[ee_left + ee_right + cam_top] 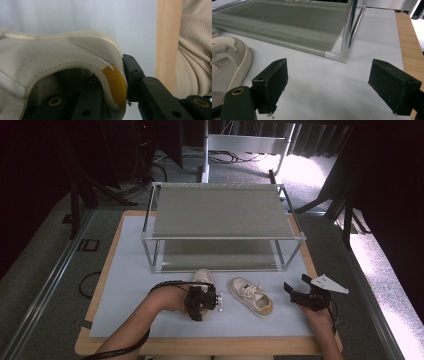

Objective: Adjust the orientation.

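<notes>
Mat, pale grey, on wooden table; dark carpeted room.

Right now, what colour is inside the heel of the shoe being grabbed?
Yellow-orange lining, clearest in the left gripper view.

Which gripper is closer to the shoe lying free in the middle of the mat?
Left. The left gripper, clamped on the other shoe, sits just beside the free shoe; the right gripper hovers open, farther off toward the mat's edge.

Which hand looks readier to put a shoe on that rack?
Left. Its hand-held gripper is shut on a shoe's heel near the rack; the right hand-held gripper is open, holding nothing.
</notes>
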Action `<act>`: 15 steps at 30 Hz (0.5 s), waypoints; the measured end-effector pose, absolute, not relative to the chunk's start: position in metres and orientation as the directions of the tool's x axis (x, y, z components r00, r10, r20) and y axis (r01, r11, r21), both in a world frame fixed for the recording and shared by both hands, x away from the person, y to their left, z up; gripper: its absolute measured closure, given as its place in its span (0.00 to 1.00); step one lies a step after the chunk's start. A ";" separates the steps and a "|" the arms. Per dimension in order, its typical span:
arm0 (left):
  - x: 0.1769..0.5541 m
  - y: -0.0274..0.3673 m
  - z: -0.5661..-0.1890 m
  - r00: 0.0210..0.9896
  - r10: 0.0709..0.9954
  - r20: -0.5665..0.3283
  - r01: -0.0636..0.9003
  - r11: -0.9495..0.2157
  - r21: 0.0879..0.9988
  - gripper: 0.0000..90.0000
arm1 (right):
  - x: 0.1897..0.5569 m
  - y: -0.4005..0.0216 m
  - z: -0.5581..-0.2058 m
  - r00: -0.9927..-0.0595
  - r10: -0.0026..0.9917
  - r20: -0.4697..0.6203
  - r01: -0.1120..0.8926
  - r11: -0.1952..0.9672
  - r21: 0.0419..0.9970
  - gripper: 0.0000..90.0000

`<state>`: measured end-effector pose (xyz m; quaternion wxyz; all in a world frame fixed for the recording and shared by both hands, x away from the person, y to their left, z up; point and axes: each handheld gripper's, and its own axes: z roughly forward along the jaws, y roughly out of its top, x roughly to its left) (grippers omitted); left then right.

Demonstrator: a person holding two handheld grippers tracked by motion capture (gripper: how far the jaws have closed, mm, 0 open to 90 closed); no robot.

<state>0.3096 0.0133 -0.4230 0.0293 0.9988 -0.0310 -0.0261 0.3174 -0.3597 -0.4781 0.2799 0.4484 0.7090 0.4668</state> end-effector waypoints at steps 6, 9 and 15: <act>0.309 0.012 -0.420 0.997 -0.051 -0.064 -0.048 -0.998 0.050 0.79 | 0.317 -0.360 -0.478 -0.442 0.897 0.021 0.374 0.163 0.913 0.17; 0.312 0.011 -0.419 0.999 0.017 -0.051 0.019 -0.999 0.047 0.68 | 0.317 -0.360 -0.478 -0.442 0.897 0.021 0.375 0.163 0.913 0.17; 0.317 0.015 -0.415 0.997 0.067 -0.046 0.070 -0.995 0.066 0.62 | 0.317 -0.359 -0.478 -0.446 0.895 0.017 0.373 0.168 0.912 0.17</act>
